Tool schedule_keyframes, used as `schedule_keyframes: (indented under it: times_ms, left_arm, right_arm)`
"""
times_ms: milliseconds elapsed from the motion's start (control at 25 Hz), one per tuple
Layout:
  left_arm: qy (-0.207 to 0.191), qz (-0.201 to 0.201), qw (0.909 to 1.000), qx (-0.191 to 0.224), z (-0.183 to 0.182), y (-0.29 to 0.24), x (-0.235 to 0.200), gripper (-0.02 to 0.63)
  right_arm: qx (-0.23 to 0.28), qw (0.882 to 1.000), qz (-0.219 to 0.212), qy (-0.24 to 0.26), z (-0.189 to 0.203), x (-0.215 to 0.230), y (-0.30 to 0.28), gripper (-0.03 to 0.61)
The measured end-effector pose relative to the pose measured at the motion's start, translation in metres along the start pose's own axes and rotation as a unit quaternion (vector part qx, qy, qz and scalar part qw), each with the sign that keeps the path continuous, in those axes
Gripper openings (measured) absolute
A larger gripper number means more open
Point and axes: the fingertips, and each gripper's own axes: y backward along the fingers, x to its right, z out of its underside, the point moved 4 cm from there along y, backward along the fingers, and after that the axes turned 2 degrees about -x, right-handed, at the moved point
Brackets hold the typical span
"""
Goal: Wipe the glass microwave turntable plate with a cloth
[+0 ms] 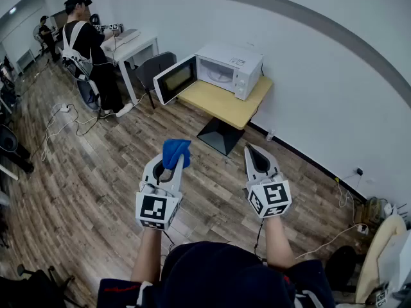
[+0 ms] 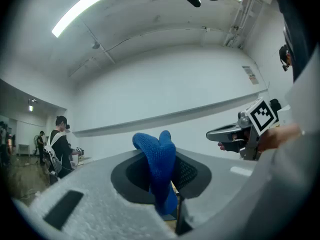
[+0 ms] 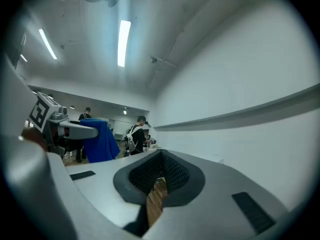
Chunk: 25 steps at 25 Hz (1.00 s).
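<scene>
My left gripper point(image 1: 173, 159) is shut on a blue cloth point(image 1: 175, 151), which sticks up from between the jaws point(image 2: 159, 169). My right gripper point(image 1: 255, 151) is shut and holds nothing; in its own view the jaws point(image 3: 159, 180) meet with only floor behind. Both are held level in the air above the wooden floor, well short of the white microwave point(image 1: 218, 69). The microwave's door point(image 1: 174, 79) hangs open, and the glass turntable plate point(image 1: 219, 76) shows faintly inside. From the right gripper view the left gripper with the cloth point(image 3: 102, 141) appears at the left.
The microwave stands on a small yellow-topped table point(image 1: 226, 102) against the white wall. A person in dark clothes point(image 1: 90, 50) stands at a white desk point(image 1: 131, 43) at the back left, beside a grey chair point(image 1: 155, 68). Cables point(image 1: 61, 120) lie on the floor at left.
</scene>
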Motion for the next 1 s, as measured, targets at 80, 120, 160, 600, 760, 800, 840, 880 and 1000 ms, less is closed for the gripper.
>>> schedule_keyframes:
  times_ms: [80,120,160,600,760,800,840,880,1000]
  left_arm:
    - [0.001,0.0,1.0,0.0,-0.001,-0.001,0.001,0.057]
    - [0.001,-0.001,1.0,0.0,-0.001,-0.001,0.002,0.057]
    - [0.0,-0.001,1.0,-0.001,-0.001,0.0,0.003,0.057]
    - [-0.001,-0.009,0.9998,-0.015,0.002,-0.006,0.038,0.057]
    - [0.001,-0.015,0.9997,-0.02,0.006,-0.015,0.059,0.057]
    - [0.002,-0.016,0.9996,-0.021,0.007,-0.017,0.066,0.057]
    - [0.004,-0.016,0.9996,-0.024,0.009,-0.019,0.073,0.057]
    - [0.005,-0.016,0.9995,-0.027,0.011,-0.02,0.081,0.057]
    - [0.003,-0.011,0.9992,-0.038,0.018,-0.023,0.104,0.057]
  right_arm:
    - [-0.001,1.0,-0.001,0.0,0.0,0.001,0.0,0.009]
    - [0.0,1.0,-0.001,0.0,0.0,0.001,0.001,0.009]
    - [0.001,1.0,-0.001,-0.002,0.0,0.002,0.002,0.009]
    - [-0.009,1.0,-0.014,0.0,0.008,0.023,0.025,0.009]
    - [-0.019,0.999,-0.027,0.003,0.019,0.041,0.038,0.009]
    - [-0.023,0.999,-0.03,0.004,0.023,0.045,0.041,0.009]
    - [-0.026,0.999,-0.034,0.005,0.028,0.048,0.045,0.009]
    - [-0.03,0.999,-0.037,0.005,0.032,0.051,0.048,0.009]
    - [-0.036,0.998,-0.044,0.004,0.042,0.06,0.058,0.009]
